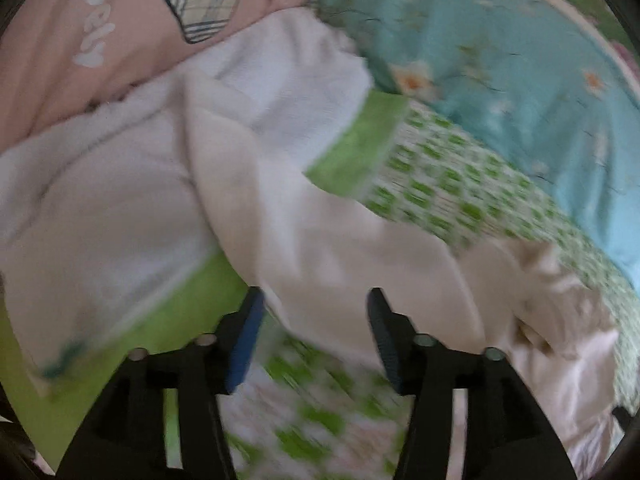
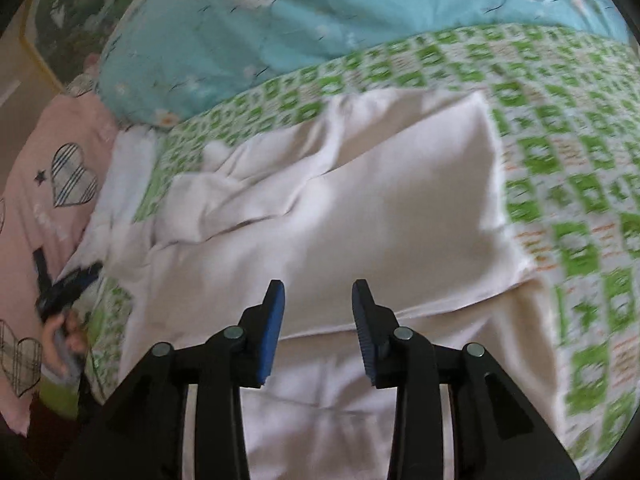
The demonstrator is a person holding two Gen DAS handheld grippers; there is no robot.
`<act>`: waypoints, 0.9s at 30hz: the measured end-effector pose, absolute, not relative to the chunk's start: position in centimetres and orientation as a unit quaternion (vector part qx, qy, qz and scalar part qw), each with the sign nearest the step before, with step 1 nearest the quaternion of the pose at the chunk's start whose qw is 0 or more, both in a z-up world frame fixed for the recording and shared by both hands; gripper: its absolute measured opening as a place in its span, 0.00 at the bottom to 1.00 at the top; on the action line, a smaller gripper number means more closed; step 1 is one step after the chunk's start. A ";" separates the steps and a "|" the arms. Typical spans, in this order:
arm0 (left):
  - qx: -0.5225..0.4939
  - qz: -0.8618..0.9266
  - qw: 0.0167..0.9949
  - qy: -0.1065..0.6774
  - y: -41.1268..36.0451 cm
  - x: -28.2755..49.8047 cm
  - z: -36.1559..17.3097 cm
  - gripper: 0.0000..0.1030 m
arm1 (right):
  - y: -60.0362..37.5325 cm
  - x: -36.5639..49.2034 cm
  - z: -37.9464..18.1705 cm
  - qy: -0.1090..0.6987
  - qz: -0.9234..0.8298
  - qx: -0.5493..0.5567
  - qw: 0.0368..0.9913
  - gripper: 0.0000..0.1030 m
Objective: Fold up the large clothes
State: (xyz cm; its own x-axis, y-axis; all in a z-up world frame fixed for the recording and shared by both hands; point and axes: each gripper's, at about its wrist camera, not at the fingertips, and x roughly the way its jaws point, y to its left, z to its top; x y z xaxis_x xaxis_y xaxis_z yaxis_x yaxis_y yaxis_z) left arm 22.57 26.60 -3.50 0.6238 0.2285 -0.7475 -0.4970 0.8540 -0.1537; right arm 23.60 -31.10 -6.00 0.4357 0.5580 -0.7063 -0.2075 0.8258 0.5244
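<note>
Bedding surrounds your work: a green-checked sheet (image 2: 560, 152), a teal floral quilt (image 2: 280, 20) behind, a pink top (image 1: 60, 40) alongside. Your white garment (image 2: 360, 208) lies soft and creased on the sheet. Left gripper (image 1: 316, 300) and right gripper (image 2: 318, 292) both gape, empty.

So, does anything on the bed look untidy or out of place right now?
Yes. The large white cotton garment is only partly folded: its right part lies flat, but the left part is bunched in wrinkles. Both the left gripper and the right gripper are open above it.
</note>
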 end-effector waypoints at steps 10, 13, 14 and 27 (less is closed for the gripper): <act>-0.102 0.337 0.850 0.391 35.1 30.7 -5.0 0.42 | -27.1 22.4 -6.5 0.504 0.264 0.171 0.804 0.36; -0.138 0.313 0.860 0.379 37.2 30.9 -4.8 0.11 | -26.7 22.3 -6.5 0.506 0.264 0.163 0.805 0.36; -0.155 0.297 0.868 0.366 37.6 30.4 -4.4 0.09 | -26.6 22.3 -6.5 0.506 0.264 0.162 0.805 0.36; -0.208 0.117 0.937 0.255 26.2 21.6 0.6 0.05 | -25.6 21.3 -5.0 0.486 0.293 0.175 0.805 0.36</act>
